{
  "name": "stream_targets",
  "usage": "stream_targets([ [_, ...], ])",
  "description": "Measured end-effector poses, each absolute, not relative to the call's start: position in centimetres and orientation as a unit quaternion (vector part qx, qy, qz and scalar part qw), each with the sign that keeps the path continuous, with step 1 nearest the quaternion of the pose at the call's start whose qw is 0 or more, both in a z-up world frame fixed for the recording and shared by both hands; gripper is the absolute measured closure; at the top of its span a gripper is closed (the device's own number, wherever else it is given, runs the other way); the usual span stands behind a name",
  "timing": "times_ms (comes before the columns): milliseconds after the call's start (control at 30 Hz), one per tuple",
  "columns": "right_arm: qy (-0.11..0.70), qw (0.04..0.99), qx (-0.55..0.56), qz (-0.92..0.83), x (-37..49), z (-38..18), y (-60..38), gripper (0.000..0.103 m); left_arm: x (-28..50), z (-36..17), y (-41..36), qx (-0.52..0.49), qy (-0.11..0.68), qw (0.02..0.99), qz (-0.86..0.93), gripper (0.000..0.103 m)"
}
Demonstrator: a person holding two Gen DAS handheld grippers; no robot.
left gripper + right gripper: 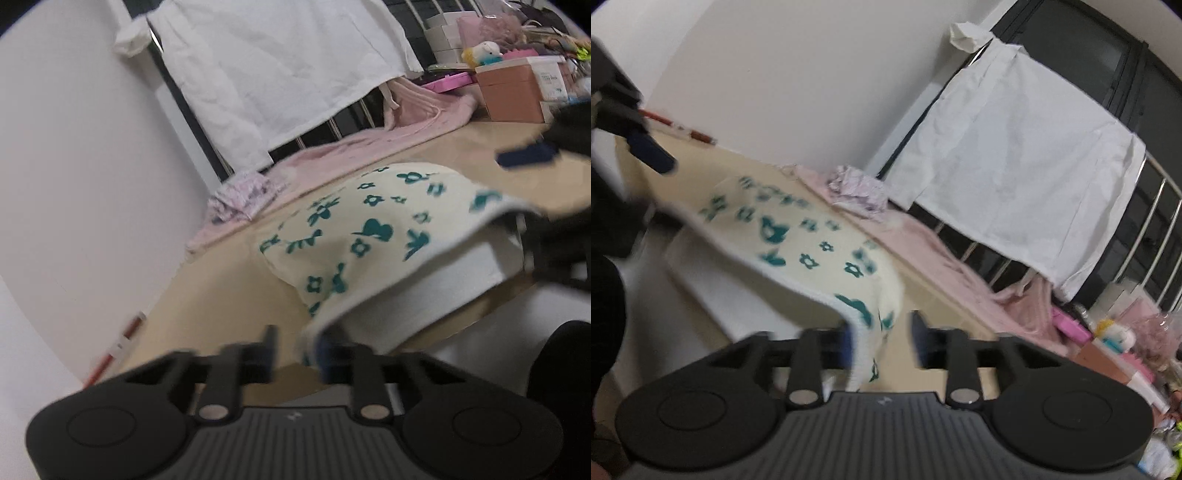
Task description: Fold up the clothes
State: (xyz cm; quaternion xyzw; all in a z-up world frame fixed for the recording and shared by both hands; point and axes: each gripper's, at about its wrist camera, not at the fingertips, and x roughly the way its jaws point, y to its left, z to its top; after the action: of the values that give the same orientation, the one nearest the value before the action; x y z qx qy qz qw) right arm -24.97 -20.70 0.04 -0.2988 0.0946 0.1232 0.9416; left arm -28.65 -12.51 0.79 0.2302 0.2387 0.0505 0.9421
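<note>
A cream cloth with green flower print (373, 229) lies on the beige table (221, 295), its near edge lifted off the surface. My left gripper (297, 350) is at the cloth's near corner with its fingers apart; the corner lies against the right finger. My right gripper (882, 341) is at the other corner (864, 321), fingers apart with the cloth hanging between them. The frames are blurred. Each gripper shows in the other's view: the right gripper (528, 155) and the left gripper (653, 155).
A pink garment (369, 144) and a small patterned cloth (240, 195) lie along the table's far edge. A white sheet (277, 74) hangs on a metal rail. Boxes (513, 92) and clutter stand at the far right. A red pen (118, 347) lies by the wall.
</note>
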Motion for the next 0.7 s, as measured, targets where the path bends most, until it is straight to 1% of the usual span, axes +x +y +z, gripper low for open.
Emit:
stream_targets([
  [33, 0.1, 0.945, -0.289, 0.117, -25.1, -0.1, -20.9, 0.058, -28.6, 0.9, -12.6, 0.232, 0.239, 0.942, 0.051, 0.087],
  [100, 0.109, 0.951, -0.271, 0.106, -25.2, -0.4, -21.2, 0.058, -28.5, 1.0, -12.8, 0.233, 0.236, 0.942, 0.052, 0.093],
  [133, 0.114, 0.953, -0.261, 0.1, -25.3, -0.5, -21.3, 0.058, -28.4, 1.2, -12.7, 0.226, 0.237, 0.943, 0.05, 0.099],
  [200, 0.124, 0.958, -0.242, 0.088, -25.5, -0.8, -21.6, 0.058, -28.0, 1.7, -12.0, 0.197, 0.243, 0.949, 0.042, 0.1],
  [233, 0.129, 0.961, -0.232, 0.082, -25.6, -0.9, -21.8, 0.07, -27.8, 2.0, -11.7, 0.183, 0.245, 0.951, 0.038, 0.101],
  [267, 0.137, 0.963, -0.22, 0.08, -25.3, -0.7, -22.0, 0.096, -27.5, 2.4, -11.3, 0.175, 0.244, 0.953, 0.036, 0.101],
  [300, 0.147, 0.964, -0.206, 0.079, -24.9, -0.4, -22.1, 0.101, -27.2, 3.2, -10.9, 0.178, 0.232, 0.956, 0.034, 0.101],
  [333, 0.148, 0.968, -0.184, 0.081, -24.6, 0.4, -22.4, 0.101, -26.9, 4.0, -10.6, 0.182, 0.221, 0.958, 0.031, 0.101],
  [400, 0.132, 0.978, -0.109, 0.119, -23.2, 4.4, -23.3, 0.101, -26.0, 6.9, -10.1, 0.217, 0.174, 0.96, 0.029, 0.101],
  [433, 0.109, 0.981, -0.09, 0.135, -22.7, 6.9, -23.6, 0.101, -25.4, 9.3, -9.5, 0.219, 0.147, 0.964, 0.025, 0.101],
  [533, 0.007, 0.979, -0.124, 0.163, -21.7, 16.7, -23.6, 0.101, -24.4, 19.2, -6.9, 0.191, 0.075, 0.979, -0.001, 0.102],
  [567, -0.025, 0.974, -0.135, 0.178, -21.6, 20.8, -23.7, 0.101, -24.3, 22.7, -6.2, 0.185, 0.051, 0.981, -0.01, 0.102],
  [667, -0.087, 0.962, -0.166, 0.2, -22.4, 30.6, -23.8, 0.101, -24.3, 32.4, -4.7, 0.173, -0.008, 0.984, -0.033, 0.102],
  [700, -0.1, 0.957, -0.176, 0.206, -22.9, 33.2, -23.7, 0.101, -24.3, 34.8, -4.7, 0.173, -0.02, 0.984, -0.035, 0.102],
])
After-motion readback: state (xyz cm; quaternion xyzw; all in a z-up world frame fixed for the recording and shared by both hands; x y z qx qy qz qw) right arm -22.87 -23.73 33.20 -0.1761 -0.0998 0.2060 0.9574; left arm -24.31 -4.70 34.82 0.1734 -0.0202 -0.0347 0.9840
